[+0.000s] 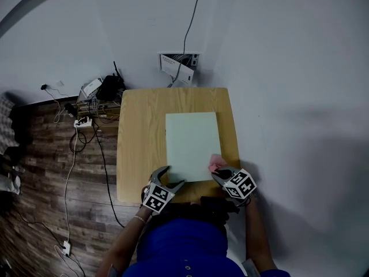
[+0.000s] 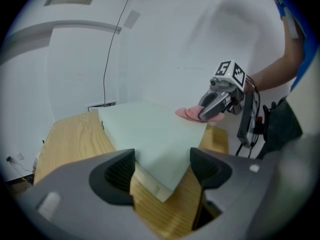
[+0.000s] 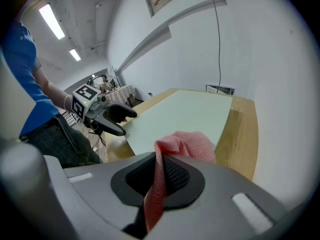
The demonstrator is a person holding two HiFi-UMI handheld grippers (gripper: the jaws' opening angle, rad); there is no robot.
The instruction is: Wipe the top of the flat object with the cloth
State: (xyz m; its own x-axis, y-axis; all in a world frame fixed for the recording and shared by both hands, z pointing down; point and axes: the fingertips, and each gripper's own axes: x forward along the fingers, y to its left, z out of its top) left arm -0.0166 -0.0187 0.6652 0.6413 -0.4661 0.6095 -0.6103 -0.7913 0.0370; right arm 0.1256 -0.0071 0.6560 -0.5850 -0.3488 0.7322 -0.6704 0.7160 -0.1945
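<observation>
We judge the wiping is only starting. Our right gripper (image 1: 219,173) has its jaws clamped on the pink cloth (image 1: 215,163), at the near right corner of the pale green board (image 1: 191,140) on the worktop (image 1: 138,143). Next comes a sweep across the top. Our left gripper (image 1: 174,176) waits at the near left corner, jaws wide and holding nothing.

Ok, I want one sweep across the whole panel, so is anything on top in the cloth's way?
Nothing visible does. The top of the pale green flat panel is bare. The pink mesh cloth, clamped in the right claw, sits at its near right corner. The open left claw is at the near left corner only.
</observation>
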